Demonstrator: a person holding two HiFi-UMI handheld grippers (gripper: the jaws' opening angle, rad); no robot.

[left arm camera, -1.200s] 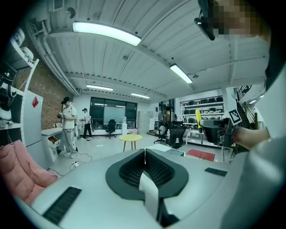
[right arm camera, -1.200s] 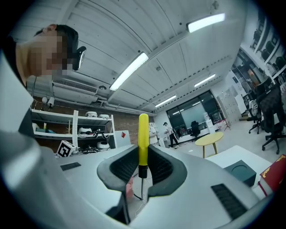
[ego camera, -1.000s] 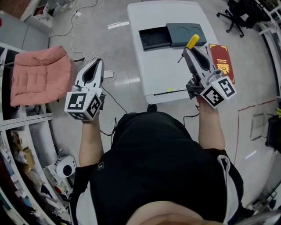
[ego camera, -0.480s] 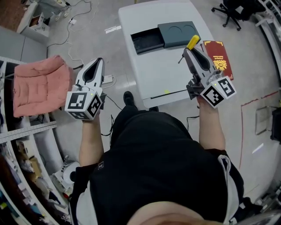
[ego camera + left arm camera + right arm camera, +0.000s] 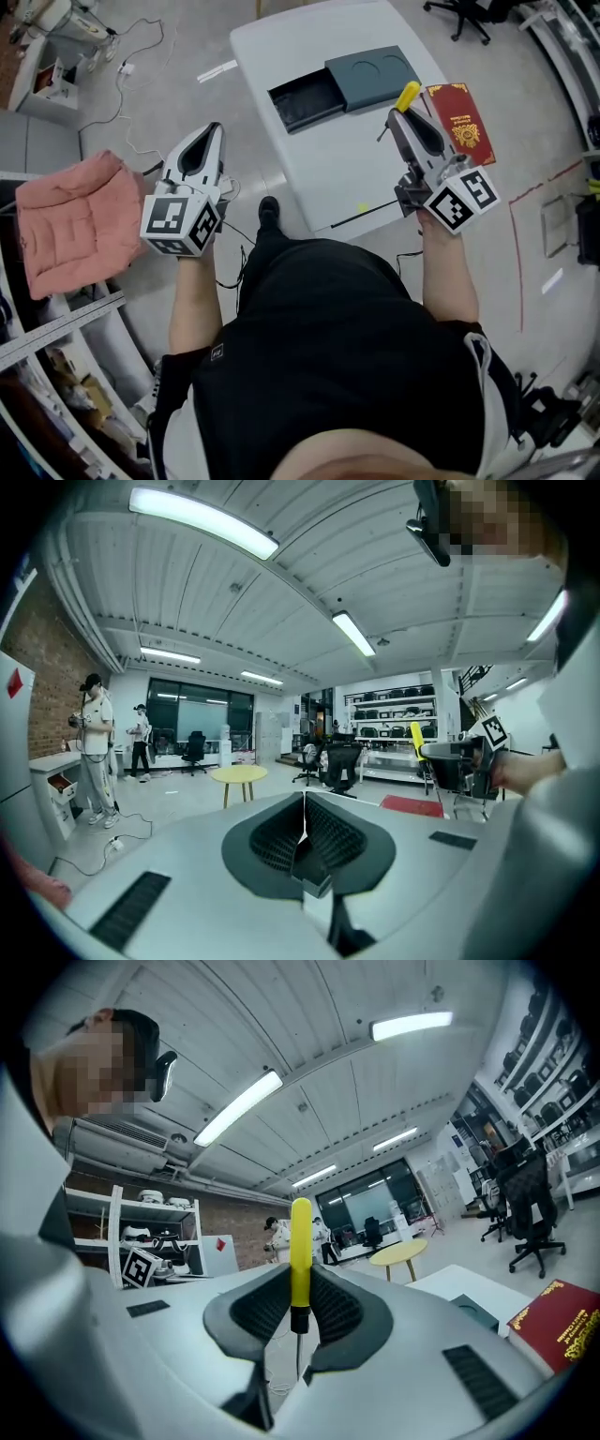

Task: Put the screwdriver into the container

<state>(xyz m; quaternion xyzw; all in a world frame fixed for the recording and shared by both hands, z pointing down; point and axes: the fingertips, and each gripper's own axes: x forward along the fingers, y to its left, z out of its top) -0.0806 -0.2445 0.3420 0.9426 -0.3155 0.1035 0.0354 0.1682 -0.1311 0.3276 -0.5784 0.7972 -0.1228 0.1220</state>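
A yellow-handled screwdriver [image 5: 407, 96] stands clamped in my right gripper [image 5: 410, 117], which is shut on it above the right side of the white table [image 5: 319, 178]. In the right gripper view the yellow handle [image 5: 300, 1251] sticks up between the jaws and the thin shaft hangs below. The dark container [image 5: 307, 97] lies open on the table, its lid [image 5: 374, 74] slid off to the right. My left gripper [image 5: 202, 150] hangs over the floor left of the table, jaws shut on nothing; its pads [image 5: 303, 832] meet.
A red booklet [image 5: 461, 123] lies at the table's right edge, also seen as a red book [image 5: 560, 1316] in the right gripper view. A pink cushion [image 5: 67, 220] sits on the floor far left. Cables [image 5: 141, 52] trail across the floor. An office chair [image 5: 478, 9] stands at the top right.
The table, container and booklet have shifted left and turned in the head view as the head moved. Both grippers keep their places, the screwdriver still held.
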